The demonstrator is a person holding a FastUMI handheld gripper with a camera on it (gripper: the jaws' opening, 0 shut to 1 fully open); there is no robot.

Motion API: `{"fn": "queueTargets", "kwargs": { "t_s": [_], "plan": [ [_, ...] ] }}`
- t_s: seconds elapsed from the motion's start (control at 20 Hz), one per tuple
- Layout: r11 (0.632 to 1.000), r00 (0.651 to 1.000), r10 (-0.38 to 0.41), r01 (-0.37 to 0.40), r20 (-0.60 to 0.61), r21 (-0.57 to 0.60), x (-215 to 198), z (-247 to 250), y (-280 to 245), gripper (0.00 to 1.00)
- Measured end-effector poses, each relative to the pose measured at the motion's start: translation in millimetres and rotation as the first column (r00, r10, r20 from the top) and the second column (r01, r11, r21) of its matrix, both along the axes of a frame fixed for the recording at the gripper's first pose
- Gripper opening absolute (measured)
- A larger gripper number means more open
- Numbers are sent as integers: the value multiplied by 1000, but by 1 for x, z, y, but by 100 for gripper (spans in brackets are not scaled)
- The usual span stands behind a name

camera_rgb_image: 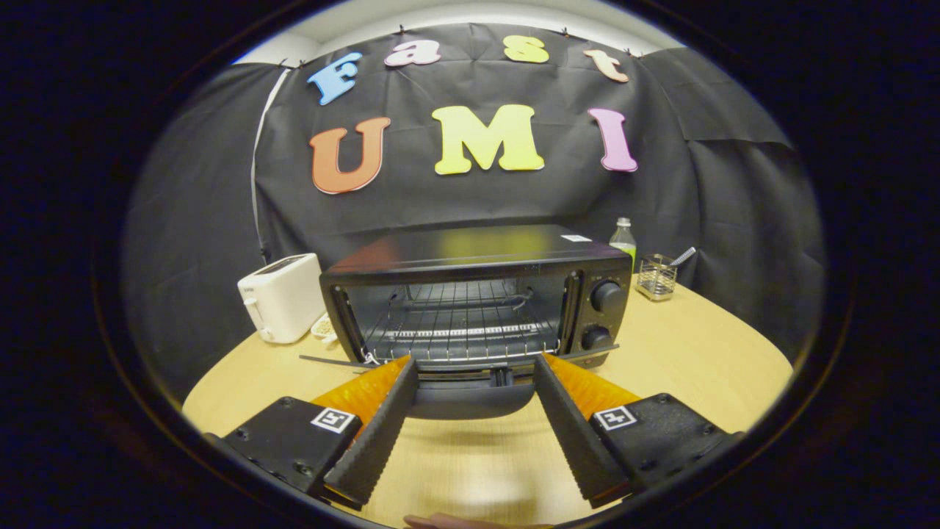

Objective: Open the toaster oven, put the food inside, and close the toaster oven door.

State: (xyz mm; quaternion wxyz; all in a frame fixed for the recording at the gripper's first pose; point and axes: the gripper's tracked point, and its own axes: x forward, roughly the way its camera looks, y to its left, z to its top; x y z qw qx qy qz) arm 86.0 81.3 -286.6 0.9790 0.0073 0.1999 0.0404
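A black toaster oven (pixel 477 294) stands on the round wooden table (pixel 698 367) straight ahead of me. Its door (pixel 474 389) is folded down flat toward me, with the handle at its near edge. The wire rack (pixel 463 323) inside is bare. My gripper (pixel 476 364) is open, its fingertips spread wide on either side of the lowered door's handle, and nothing is held between the fingers. No food is visible between the fingers or on the rack.
A white slot toaster (pixel 283 296) sits left of the oven, with a small dish (pixel 323 327) beside it. Behind the oven on the right stand a bottle (pixel 623 239) and a wire holder (pixel 656 278). A fingertip (pixel 440 522) shows below the gripper.
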Motion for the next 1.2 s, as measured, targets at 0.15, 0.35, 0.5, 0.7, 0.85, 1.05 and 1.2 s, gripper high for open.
{"fn": "queueTargets", "kwargs": {
  "t_s": [0.15,0.35,0.5,0.7,0.85,1.05,1.2],
  "plan": [
    [1000,1000,0,0,14,2,-16,-16,-3,100],
    [1000,1000,-2,2,9,5,-29,-35,-6,100],
    [1000,1000,-4,4,-10,4,-37,-48,-7,100],
    [1000,998,-9,10,-60,5,-46,-72,-9,100],
    [1000,994,-13,15,-106,15,-48,-82,-9,100],
    [1000,992,0,4,-129,25,-49,-87,-7,100],
    [998,981,33,-22,-192,59,-60,-95,0,100]
  ]
}}
